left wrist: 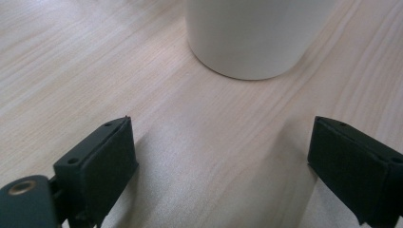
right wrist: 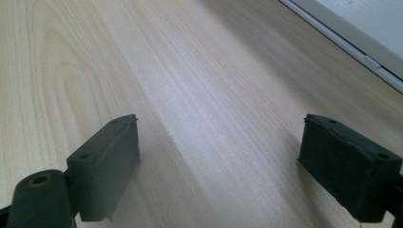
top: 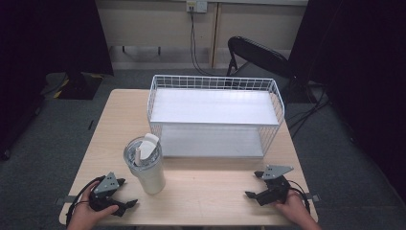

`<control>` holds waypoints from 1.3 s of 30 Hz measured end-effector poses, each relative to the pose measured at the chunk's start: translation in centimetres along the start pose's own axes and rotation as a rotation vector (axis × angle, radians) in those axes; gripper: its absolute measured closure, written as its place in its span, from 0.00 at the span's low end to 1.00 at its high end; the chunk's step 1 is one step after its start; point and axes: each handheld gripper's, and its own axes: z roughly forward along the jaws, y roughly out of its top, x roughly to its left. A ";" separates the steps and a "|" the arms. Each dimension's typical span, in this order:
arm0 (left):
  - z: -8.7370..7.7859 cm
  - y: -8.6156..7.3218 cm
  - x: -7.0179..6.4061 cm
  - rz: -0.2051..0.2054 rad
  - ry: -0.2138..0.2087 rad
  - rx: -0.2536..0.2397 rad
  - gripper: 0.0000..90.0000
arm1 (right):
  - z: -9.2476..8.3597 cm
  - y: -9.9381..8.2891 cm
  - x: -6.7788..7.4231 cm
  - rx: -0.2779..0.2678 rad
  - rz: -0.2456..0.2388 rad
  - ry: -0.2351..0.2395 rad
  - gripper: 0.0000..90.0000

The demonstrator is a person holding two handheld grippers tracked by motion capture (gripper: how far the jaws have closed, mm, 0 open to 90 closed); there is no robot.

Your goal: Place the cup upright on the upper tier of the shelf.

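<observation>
L gripper (top: 125, 191): sitting low at near-left table edge, person's hand around it; jaws spread wide w/ nothing between, released.
R gripper (top: 253, 184): resting at near-right edge, hand behind it; jaws gaping apart too, nothing held, aiming left across bare wood.
Table (top: 210, 191): light wood, bearing everything.
Tumbler (top: 145, 165): standing upright just beyond L gripper, white body, clear lid w/ flap sticking up; in left gripper view its base (left wrist: 254, 35) is showing just ahead of jaws, not touching.
Basket (top: 215, 115): white wire, sitting at far half of table, behind tumbler; white board lying across inside.
Chair (top: 256, 55): dark, folding, standing past far edge.
</observation>
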 end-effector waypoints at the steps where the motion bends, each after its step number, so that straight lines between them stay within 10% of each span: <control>1: 0.0 0.0 0.0 -0.001 0.001 0.002 0.08 | 0.0 0.0 0.0 0.000 0.000 0.000 0.14; 11: 0.5 0.6 -0.3 0.015 -0.014 0.038 0.01 | 0.0 0.0 0.0 0.000 0.000 0.000 0.14; 14: 0.1 1.0 -0.2 0.020 -0.035 0.005 0.26 | 0.0 0.0 0.0 0.000 0.000 0.000 0.14; 25: -1.1 2.5 0.1 -0.043 -0.089 -0.043 0.19 | 0.0 0.0 0.0 0.000 0.000 0.000 0.14; 39: -1.5 4.4 -0.2 -0.017 -0.076 -0.065 0.19 | 0.0 0.0 0.0 0.000 0.000 0.000 0.14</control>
